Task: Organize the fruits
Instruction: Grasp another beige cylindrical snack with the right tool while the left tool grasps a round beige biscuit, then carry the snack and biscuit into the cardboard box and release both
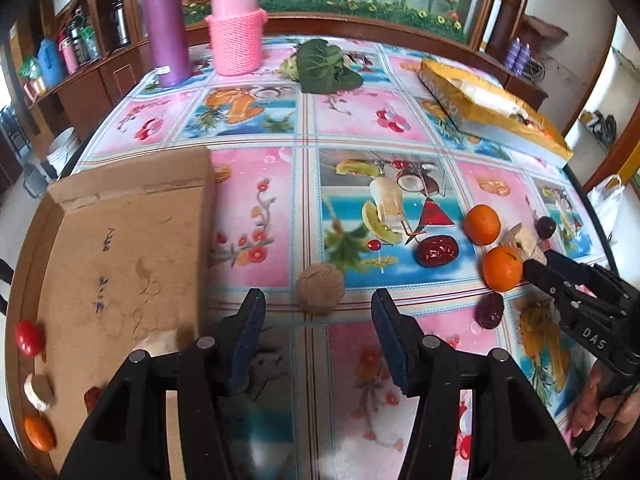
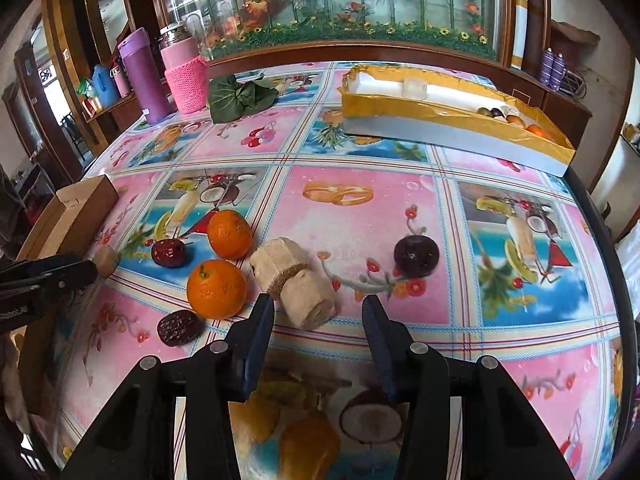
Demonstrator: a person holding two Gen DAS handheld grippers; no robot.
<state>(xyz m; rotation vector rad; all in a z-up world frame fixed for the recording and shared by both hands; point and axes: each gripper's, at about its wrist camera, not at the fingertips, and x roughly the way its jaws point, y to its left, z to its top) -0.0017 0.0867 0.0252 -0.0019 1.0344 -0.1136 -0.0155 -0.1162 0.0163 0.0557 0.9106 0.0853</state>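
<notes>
Sorting looks partly done, judging by what already sits in the two boxes. At nine o'clock the cardboard box (image 1: 120,264) holds a red fruit (image 1: 28,338), a pale chunk (image 1: 39,393) and an orange fruit (image 1: 39,433) along its near edge. The left gripper (image 1: 318,338) hangs above the bench (image 1: 256,216) with fingers part open and empty, a walnut (image 1: 320,288) just beyond them at twelve o'clock. Loose in the middle lie two oranges (image 2: 229,234) (image 2: 216,289), two red dates (image 2: 168,253) (image 2: 179,328), a pale cane piece (image 2: 294,282) and a dark plum (image 2: 416,256). The right gripper (image 2: 318,330) is also empty, fingers part open, the cane piece just ahead. At one o'clock the gold box (image 2: 452,136) already holds several fruits.
</notes>
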